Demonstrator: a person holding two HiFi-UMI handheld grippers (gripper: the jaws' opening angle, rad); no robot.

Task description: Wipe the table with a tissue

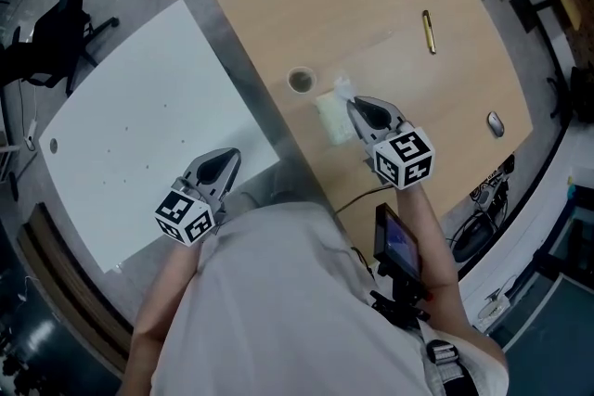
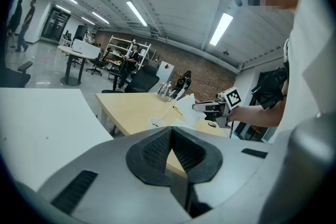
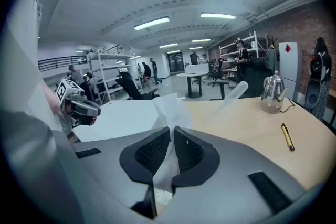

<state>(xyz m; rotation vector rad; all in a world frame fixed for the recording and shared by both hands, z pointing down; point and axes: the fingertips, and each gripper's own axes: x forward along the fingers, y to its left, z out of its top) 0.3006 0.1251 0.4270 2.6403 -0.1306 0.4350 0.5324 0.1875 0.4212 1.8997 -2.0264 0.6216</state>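
Right hand-held gripper (image 1: pixel 357 107) was clamped on the tissue (image 3: pixel 169 105), held just over the wooden counter (image 1: pixel 445 97), so the wipe lay straight down, I'd say. Left hand-held gripper (image 1: pixel 229 159) sat closed, empty, well apart.

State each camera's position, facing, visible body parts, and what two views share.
Head view: on the head, steeply down at the wooden table; shirt, arms, left gripper, right gripper.
Left gripper view: on left gripper, across that table toward right gripper; arm, torso.
Right gripper view: over jaws shut on tissue, toward white table; shirt.
Shared: head and right gripper views show the kettle.
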